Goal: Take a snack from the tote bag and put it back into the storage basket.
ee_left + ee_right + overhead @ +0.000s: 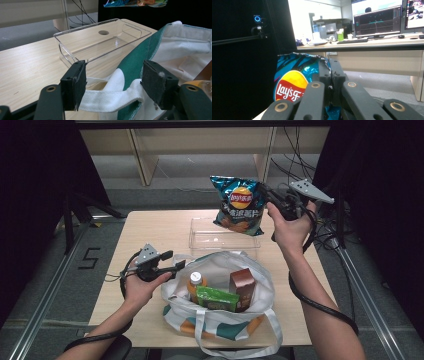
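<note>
A: Our right gripper [271,200] is clamped on the top edge of the chip bag [239,206], hanging above the clear tray [200,240] near the table's far edge.

B: Our left gripper [172,261] stands released around the tote bag [220,320] strap. We should lower the chips flat, centred over the tray.
</note>
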Tool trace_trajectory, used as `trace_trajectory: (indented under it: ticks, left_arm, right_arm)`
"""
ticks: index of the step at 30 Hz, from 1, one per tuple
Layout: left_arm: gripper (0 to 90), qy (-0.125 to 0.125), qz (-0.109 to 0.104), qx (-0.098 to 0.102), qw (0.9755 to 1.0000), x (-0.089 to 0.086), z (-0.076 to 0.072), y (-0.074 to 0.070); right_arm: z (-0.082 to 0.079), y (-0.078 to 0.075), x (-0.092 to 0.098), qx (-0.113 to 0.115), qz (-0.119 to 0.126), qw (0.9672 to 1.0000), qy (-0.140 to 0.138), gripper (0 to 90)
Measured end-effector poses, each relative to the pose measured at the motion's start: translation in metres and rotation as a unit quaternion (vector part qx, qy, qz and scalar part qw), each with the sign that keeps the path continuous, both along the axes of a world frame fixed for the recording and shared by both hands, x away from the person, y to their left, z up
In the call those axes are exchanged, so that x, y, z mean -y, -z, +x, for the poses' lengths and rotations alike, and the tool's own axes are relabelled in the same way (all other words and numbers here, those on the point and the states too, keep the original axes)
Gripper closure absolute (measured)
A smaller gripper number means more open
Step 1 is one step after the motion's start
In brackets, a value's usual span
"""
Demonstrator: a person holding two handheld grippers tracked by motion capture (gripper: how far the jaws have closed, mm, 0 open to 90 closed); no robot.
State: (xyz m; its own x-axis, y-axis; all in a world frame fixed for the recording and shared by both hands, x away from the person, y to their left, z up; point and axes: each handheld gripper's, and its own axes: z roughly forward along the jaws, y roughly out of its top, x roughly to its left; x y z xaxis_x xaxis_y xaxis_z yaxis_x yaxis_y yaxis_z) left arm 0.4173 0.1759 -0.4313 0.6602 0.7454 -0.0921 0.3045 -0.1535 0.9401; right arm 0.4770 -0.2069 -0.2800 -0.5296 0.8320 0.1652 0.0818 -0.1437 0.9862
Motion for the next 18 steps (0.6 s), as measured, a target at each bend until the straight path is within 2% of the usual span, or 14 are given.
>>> trace_trajectory:
  ticks: [2, 4, 12, 15, 18]
  left_arm:
    - [36.0, 0.000, 0.000, 0.000, 1.0000, 0.0000, 0.0000, -0.0001]
    - [36.0, 0.001, 0.001, 0.001, 1.0000, 0.0000, 0.0000, -0.0002]
    - [36.0, 0.001, 0.001, 0.000, 1.0000, 0.0006, 0.0000, 0.0002]
    - [35.9, 0.001, 0.001, 0.000, 1.0000, 0.0004, 0.0002, 0.0003]
    - [36.0, 0.001, 0.000, 0.000, 1.0000, 0.0005, 0.0000, 0.0002]
  right_arm:
    - [0.0001, 0.0002, -0.0003, -0.008, -0.002, 1.0000, 0.000, 90.0]
    - [0.0021, 0.0009, -0.0003, -0.002, -0.004, 1.0000, 0.001, 90.0]
    - [0.0055, 0.0015, -0.0016, -0.012, 0.003, 0.9999, 0.004, 90.0]
    - [0.0078, 0.0016, -0.0005, -0.008, -0.005, 1.0000, 0.004, 90.0]
    - [0.0094, 0.0016, -0.0010, -0.008, 0.000, 0.9999, 0.006, 90.0]
